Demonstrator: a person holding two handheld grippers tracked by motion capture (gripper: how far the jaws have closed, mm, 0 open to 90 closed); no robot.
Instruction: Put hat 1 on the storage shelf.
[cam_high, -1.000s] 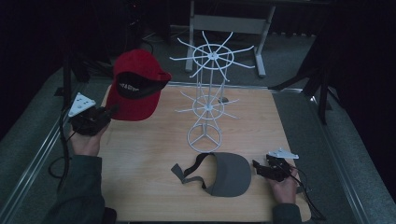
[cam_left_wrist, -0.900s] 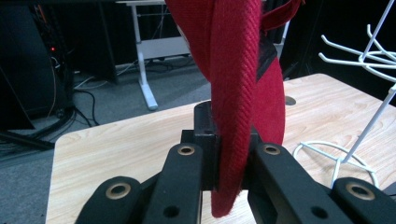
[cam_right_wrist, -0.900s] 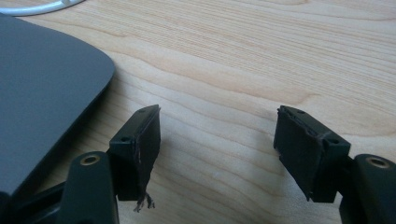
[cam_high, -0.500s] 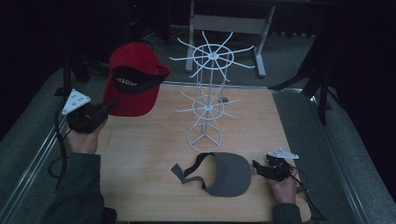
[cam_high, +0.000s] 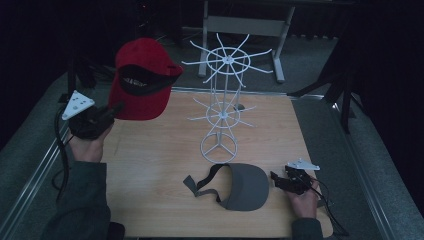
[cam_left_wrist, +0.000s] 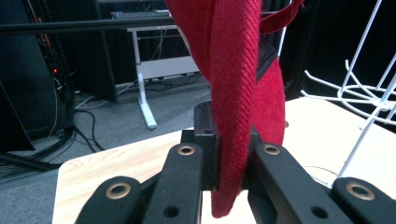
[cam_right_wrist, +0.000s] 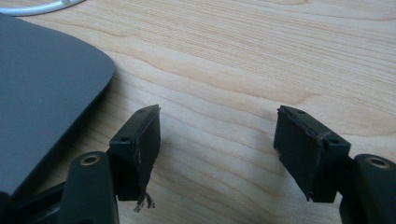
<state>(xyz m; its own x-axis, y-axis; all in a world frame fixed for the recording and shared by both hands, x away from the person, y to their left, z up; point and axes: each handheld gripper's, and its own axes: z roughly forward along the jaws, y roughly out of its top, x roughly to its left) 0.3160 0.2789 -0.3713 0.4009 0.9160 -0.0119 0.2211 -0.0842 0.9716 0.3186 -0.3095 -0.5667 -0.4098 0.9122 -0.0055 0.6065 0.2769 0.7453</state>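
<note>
Your left gripper (cam_high: 114, 111) has its fingers (cam_left_wrist: 187, 172) clenched on the brim of the red cap (cam_high: 142, 80), holding it in the air to the left of the white wire rack (cam_high: 222, 100), level with its upper ring and clear of the prongs. The grey visor (cam_high: 240, 186) lies flat on the surface (cam_high: 160, 150) just in front of the rack's base. Your right gripper (cam_high: 278, 181) rests low beside the visor's right edge, fingers (cam_right_wrist: 140, 149) spread and holding nothing.

Risks as I judge them: the grip is on the brim edge only, so a quick swing could twist the cap loose. The rack looks light; snagging a prong could tip it onto the visor.
</note>
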